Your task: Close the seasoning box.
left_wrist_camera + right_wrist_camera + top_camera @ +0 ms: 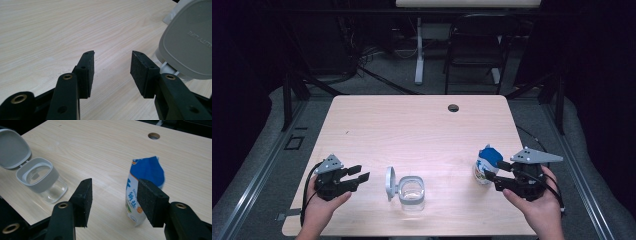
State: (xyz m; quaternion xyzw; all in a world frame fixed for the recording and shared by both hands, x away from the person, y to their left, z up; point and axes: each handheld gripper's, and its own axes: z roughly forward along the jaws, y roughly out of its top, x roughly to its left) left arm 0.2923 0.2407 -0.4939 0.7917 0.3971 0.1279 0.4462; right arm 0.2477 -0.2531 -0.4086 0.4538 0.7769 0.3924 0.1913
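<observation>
A clear glass jar [413, 192] with a grey collar stands near the table's front edge. Its grey hinged lid [390, 183] is flipped open to its left. The left gripper [362, 173] lies left of the jar, open and holding nothing. In the left gripper view the jaws [113, 53] point past the lid [187, 45], over bare wood. A small blue-and-white carton [486, 162] stands upright at the right. The right gripper [491, 169] is open right beside it. In the right gripper view the carton [147, 170] stands partly behind the right-hand jaw of that gripper [114, 181], apart from the jar [41, 178].
The light wooden table [412, 130] has a round cable hole [453, 108] near its far edge. Beyond the table stand a dark chair [477, 45] and a white desk leg [418, 50]. Black frame posts flank the table on both sides.
</observation>
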